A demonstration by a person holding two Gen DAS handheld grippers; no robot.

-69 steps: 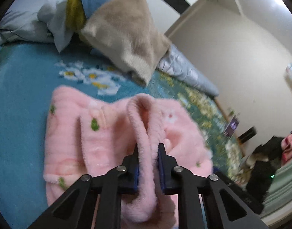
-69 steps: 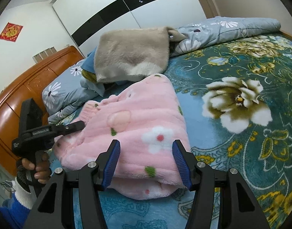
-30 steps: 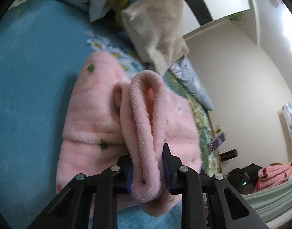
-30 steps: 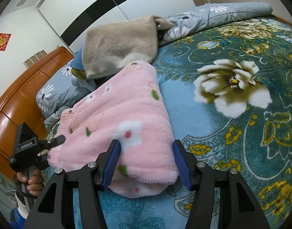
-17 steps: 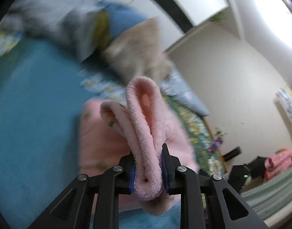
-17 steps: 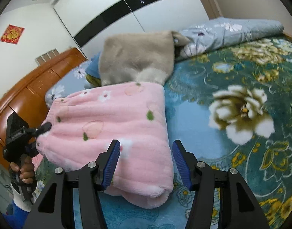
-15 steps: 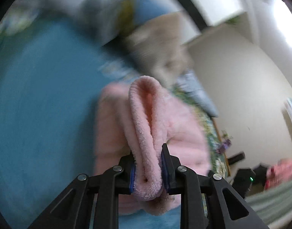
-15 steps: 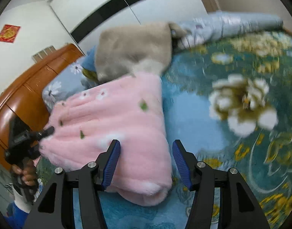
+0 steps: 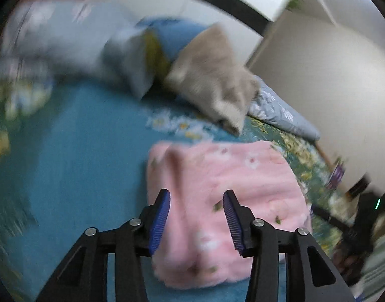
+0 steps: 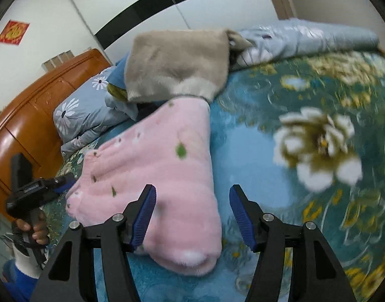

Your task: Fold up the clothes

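Observation:
A fluffy pink garment with small flowers and leaves lies folded into a thick bundle on the blue floral bedspread. It also shows in the right wrist view. My left gripper is open and empty, just above the bundle's near end. My right gripper is open and empty, its jaws standing on either side of the bundle's other end. The left gripper also shows in the right wrist view, at the far left by the garment's edge, its fingers too small there to read.
A folded beige fleece leans on blue and grey pillows at the head of the bed. A grey quilt runs along the far side. A wooden headboard stands left. Dark objects lie beyond the bed's edge.
My left gripper has let go of the pink fold it was pinching and now stands open; the garment has dropped flat into a bundle. My right gripper has stayed open.

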